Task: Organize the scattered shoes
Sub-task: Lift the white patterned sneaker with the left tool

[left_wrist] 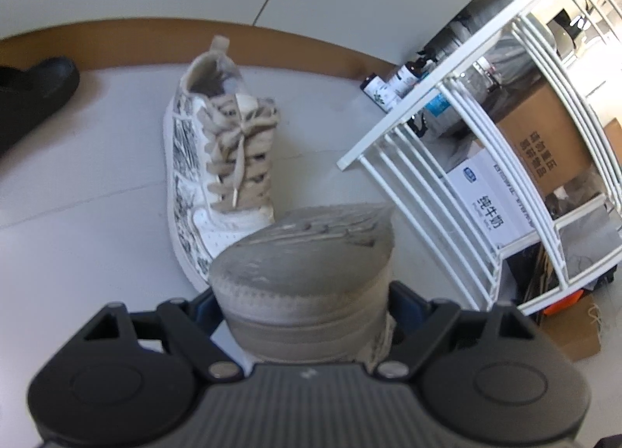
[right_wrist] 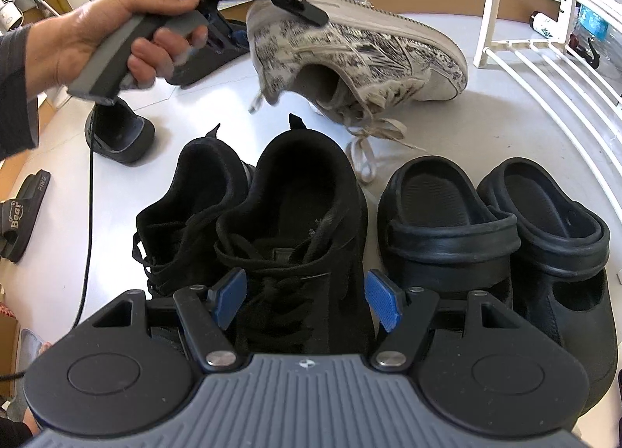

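Observation:
My left gripper (left_wrist: 305, 302) is shut on the heel of a white and grey patterned sneaker (left_wrist: 307, 253), which hangs sole-up above the floor. In the right wrist view a hand holds that gripper (right_wrist: 272, 1) with the same sneaker (right_wrist: 350, 40), its laces dangling. The matching sneaker (left_wrist: 217, 160) lies on the floor ahead, beside the white rack (left_wrist: 486, 137). My right gripper (right_wrist: 307, 298) straddles a black lace-up sneaker (right_wrist: 303, 195), with a blue pad against each side of it. Its partner (right_wrist: 194, 191) stands just to the left.
A pair of black clogs (right_wrist: 439, 215) stands to the right of the black sneakers, near the rack (right_wrist: 544, 51). A dark slipper (right_wrist: 120, 133) and a "Bear" sandal (right_wrist: 19, 215) lie at the left, by a black cable (right_wrist: 91, 215). Bottles (left_wrist: 385, 86) and cardboard boxes (left_wrist: 552, 145) sit behind the rack.

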The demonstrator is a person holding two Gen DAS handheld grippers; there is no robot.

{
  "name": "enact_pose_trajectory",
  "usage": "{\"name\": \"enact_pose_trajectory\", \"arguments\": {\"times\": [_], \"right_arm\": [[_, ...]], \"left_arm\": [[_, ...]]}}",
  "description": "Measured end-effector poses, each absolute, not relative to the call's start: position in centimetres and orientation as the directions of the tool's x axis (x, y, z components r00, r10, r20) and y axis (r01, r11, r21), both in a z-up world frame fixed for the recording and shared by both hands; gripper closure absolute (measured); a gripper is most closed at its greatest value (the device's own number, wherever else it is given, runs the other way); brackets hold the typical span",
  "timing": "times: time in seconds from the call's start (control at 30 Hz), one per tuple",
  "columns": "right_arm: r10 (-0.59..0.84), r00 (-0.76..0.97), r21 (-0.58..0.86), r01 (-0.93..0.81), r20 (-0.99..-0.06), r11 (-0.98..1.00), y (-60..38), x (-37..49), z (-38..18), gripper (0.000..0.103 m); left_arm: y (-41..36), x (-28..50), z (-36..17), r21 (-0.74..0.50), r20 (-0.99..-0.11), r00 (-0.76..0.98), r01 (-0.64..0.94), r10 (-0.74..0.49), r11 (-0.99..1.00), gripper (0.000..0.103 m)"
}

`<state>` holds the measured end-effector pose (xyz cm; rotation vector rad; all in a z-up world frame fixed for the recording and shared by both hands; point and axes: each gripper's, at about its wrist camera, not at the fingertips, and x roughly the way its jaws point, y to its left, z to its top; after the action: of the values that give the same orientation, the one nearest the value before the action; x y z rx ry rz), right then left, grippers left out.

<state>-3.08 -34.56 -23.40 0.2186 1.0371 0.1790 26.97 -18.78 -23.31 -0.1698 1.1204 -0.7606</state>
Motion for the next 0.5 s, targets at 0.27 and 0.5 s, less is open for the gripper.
{"name": "enact_pose_trajectory", "arguments": {"times": [0.27, 0.5], "right_arm": [[0.254, 0.5, 0.267, -0.046, -0.828, 0.963, -34.4, -2.9, -23.4, 0.031], [0.256, 0.5, 0.271, -0.044, -0.827, 0.962, -34.4, -2.9, -23.4, 0.031]], "left_arm": [[-16.5, 27.3, -20.4, -0.449, -0.769, 0.199, 0.506, -0.607, 0.736, 0.017], [-12.6, 27.8, -19.0, -0.436, -0.786, 0.213, 0.475, -0.581, 0.764, 0.017]]}}
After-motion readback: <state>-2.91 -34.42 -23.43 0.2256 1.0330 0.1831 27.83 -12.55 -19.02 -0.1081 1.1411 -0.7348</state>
